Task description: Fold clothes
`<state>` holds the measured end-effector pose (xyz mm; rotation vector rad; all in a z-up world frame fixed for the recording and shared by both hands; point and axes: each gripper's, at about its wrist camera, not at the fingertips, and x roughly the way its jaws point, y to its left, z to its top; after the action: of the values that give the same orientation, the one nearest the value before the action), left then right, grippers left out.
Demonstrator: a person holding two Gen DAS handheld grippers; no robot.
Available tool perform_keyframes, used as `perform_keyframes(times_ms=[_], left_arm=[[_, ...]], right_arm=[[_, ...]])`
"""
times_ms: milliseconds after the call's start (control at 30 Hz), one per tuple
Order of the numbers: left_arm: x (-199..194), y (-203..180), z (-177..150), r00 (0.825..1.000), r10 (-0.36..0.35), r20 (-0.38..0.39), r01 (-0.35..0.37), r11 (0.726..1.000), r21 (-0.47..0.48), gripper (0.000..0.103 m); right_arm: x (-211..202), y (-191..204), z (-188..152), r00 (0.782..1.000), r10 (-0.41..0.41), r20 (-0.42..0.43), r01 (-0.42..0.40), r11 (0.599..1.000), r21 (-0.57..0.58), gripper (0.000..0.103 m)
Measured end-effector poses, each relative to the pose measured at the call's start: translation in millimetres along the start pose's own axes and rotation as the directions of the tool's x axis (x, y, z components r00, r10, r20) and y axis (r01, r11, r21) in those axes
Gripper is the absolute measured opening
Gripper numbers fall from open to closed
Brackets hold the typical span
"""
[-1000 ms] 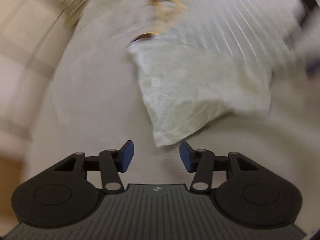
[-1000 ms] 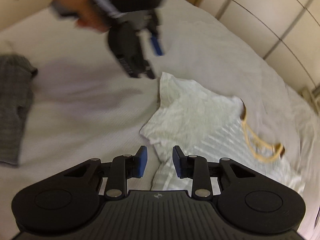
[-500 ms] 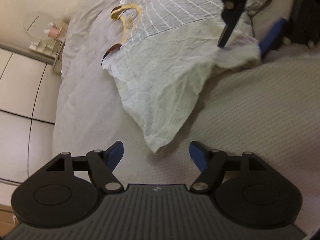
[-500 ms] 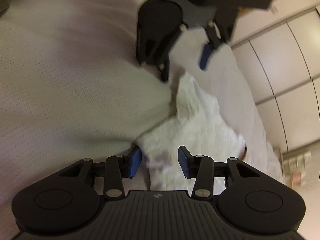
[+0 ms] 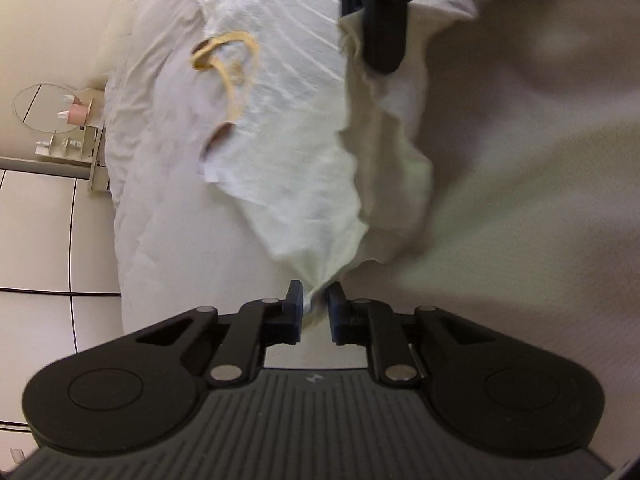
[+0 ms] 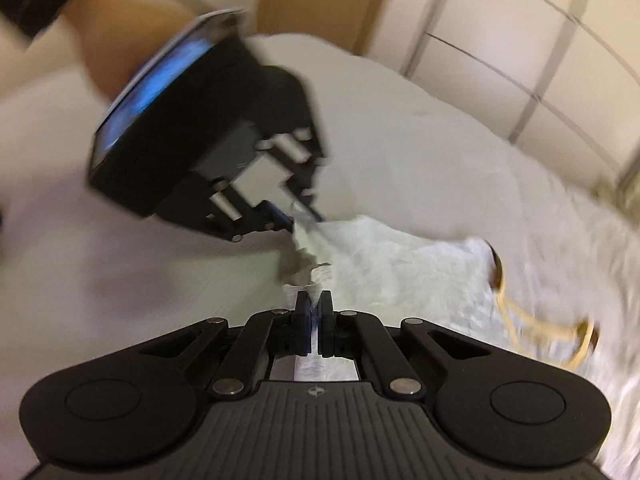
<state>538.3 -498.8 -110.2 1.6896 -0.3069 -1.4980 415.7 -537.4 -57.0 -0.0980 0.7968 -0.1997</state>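
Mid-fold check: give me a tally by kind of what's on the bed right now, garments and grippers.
Garments: 1, white shirt with yellow neck trim
Grippers: 2, left gripper and right gripper, each pinching the shirt's edge
Total: 3

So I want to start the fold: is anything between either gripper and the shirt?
Nothing visible. The left gripper and right gripper have both just closed on corners of the shirt, cloth pinched between their pads, on the bed.

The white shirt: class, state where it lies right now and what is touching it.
The white shirt lies on the bed sheet, one edge pinched in the left gripper, another in the right gripper.
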Motion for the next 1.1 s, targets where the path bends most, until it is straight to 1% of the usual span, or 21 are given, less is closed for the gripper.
perform_keyframes(times_ms=[67, 100, 133, 167, 200, 233, 300, 333, 400, 467, 533, 567, 600, 667, 733, 800, 900, 933, 1033, 1067, 1100], left_arm=[[-3, 22, 11, 1.000, 0.003, 0.008, -0.003, 1.000, -0.008, 0.014], [0, 35, 18, 1.000, 0.001, 0.012, 0.000, 0.999, -0.039, 0.016], [6, 47, 26, 1.000, 0.001, 0.014, 0.000, 0.997, -0.080, 0.017], [12, 59, 33, 1.000, -0.001, 0.014, 0.003, 0.990, -0.142, 0.023], [18, 70, 38, 1.000, -0.012, 0.012, 0.014, 0.976, -0.216, 0.032], [23, 81, 42, 1.000, -0.019, 0.006, 0.020, 0.957, -0.291, 0.038], [31, 96, 41, 1.000, -0.027, -0.014, 0.018, 0.907, -0.421, 0.041], [32, 99, 38, 0.999, -0.035, -0.027, 0.018, 0.877, -0.480, 0.041], [29, 99, 29, 0.997, -0.067, -0.048, 0.026, 0.811, -0.584, 0.041], [25, 93, 21, 0.992, -0.123, -0.035, 0.067, 0.731, -0.679, 0.041], [21, 85, 15, 0.984, -0.177, 0.001, 0.117, 0.644, -0.756, 0.041], [21, 80, 16, 0.980, -0.198, 0.028, 0.147, 0.616, -0.774, 0.041], [22, 76, 18, 0.976, -0.211, 0.043, 0.166, 0.607, -0.777, 0.041], [27, 73, 22, 0.973, -0.222, 0.059, 0.185, 0.606, -0.774, 0.041], [35, 78, 22, 0.973, -0.222, 0.067, 0.190, 0.598, -0.779, 0.041], [48, 88, 18, 0.970, -0.230, 0.082, 0.206, 0.590, -0.780, 0.041], [68, 98, 15, 0.952, -0.280, 0.126, 0.279, 0.623, -0.730, 0.040], [71, 102, 11, 0.945, -0.294, 0.145, 0.305, 0.627, -0.716, 0.040], [75, 116, -3, 0.933, -0.308, 0.187, 0.345, 0.615, -0.709, 0.039], [75, 119, -7, 0.922, -0.324, 0.213, 0.376, 0.610, -0.697, 0.039], [75, 120, -8, 0.910, -0.342, 0.236, 0.407, 0.616, -0.674, 0.039]], right_arm=[[-11, -21, -4, 0.999, 0.032, 0.022, -0.035, 0.988, 0.152, 0.000], [-14, -35, -9, 0.999, 0.046, 0.027, -0.051, 0.968, 0.244, 0.000], [-17, -49, -14, 0.998, 0.055, 0.031, -0.063, 0.941, 0.334, 0.000], [-16, -62, -22, 0.998, 0.063, 0.022, -0.067, 0.904, 0.423, 0.001], [-13, -74, -30, 0.997, 0.072, 0.007, -0.066, 0.858, 0.509, 0.002], [-9, -83, -38, 0.997, 0.080, -0.014, -0.059, 0.828, 0.557, 0.003], [2, -95, -51, 0.993, 0.098, -0.061, -0.041, 0.793, 0.607, 0.005], [10, -100, -54, 0.990, 0.110, -0.085, -0.034, 0.786, 0.617, 0.011], [13, -107, -63, 0.987, 0.116, -0.107, -0.020, 0.764, 0.645, 0.014], [15, -112, -72, 0.985, 0.121, -0.124, -0.006, 0.740, 0.673, 0.017], [7, -112, -75, 0.987, 0.108, -0.118, -0.002, 0.745, 0.667, 0.022], [3, -111, -75, 0.988, 0.100, -0.113, 0.000, 0.750, 0.661, 0.022], [-2, -110, -76, 0.990, 0.093, -0.108, 0.001, 0.755, 0.655, 0.022], [-8, -108, -74, 0.992, 0.087, -0.093, -0.009, 0.775, 0.632, 0.022], [-7, -103, -69, 0.992, 0.104, -0.073, -0.041, 0.806, 0.591, 0.030], [-2, -100, -65, 0.990, 0.126, -0.068, -0.065, 0.822, 0.565, 0.033], [6, -102, -67, 0.987, 0.137, -0.089, -0.060, 0.810, 0.584, 0.033], [8, -103, -69, 0.985, 0.142, -0.097, -0.057, 0.804, 0.592, 0.033], [10, -106, -73, 0.983, 0.147, -0.110, -0.052, 0.796, 0.604, 0.035], [11, -106, -75, 0.983, 0.148, -0.110, -0.052, 0.794, 0.606, 0.036], [10, -106, -75, 0.982, 0.150, -0.113, -0.051, 0.792, 0.608, 0.038]])
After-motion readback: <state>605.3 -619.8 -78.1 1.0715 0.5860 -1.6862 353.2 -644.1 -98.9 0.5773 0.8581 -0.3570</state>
